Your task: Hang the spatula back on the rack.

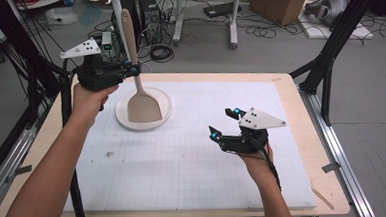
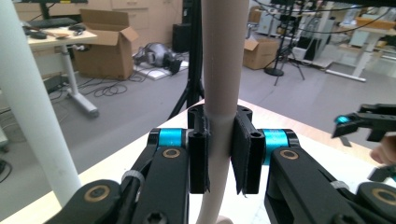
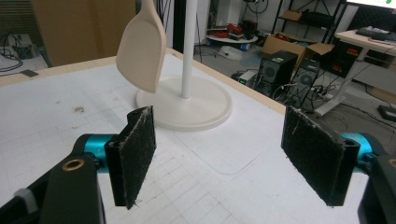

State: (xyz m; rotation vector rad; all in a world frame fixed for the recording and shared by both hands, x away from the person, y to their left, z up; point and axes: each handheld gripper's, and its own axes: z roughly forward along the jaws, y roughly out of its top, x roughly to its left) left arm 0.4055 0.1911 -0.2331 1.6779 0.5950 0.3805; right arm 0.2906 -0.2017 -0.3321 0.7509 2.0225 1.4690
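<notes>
I have the table (image 1: 302, 133) across the middle of the high view, its white gridded mat (image 1: 184, 164) laid over it, and toward the upper left of that frame the round white stand base (image 1: 167, 112) with its thin pole (image 3: 189, 46) rising from it. Over that base hangs the spatula (image 1: 140, 98), blade down and handle up, clenched at the handle by my left gripper (image 1: 129, 70); the left gripper view shows both pads pressed flat on the pale shaft. I judge it light and stiff, smooth enough to twist in the pads, so a hold on the handle just above the blade should keep it from swinging. My right gripper (image 1: 222, 122) rests at lower right of centre, jaws spread wide with nothing between them. I can read no brand, label or writing anywhere.
</notes>
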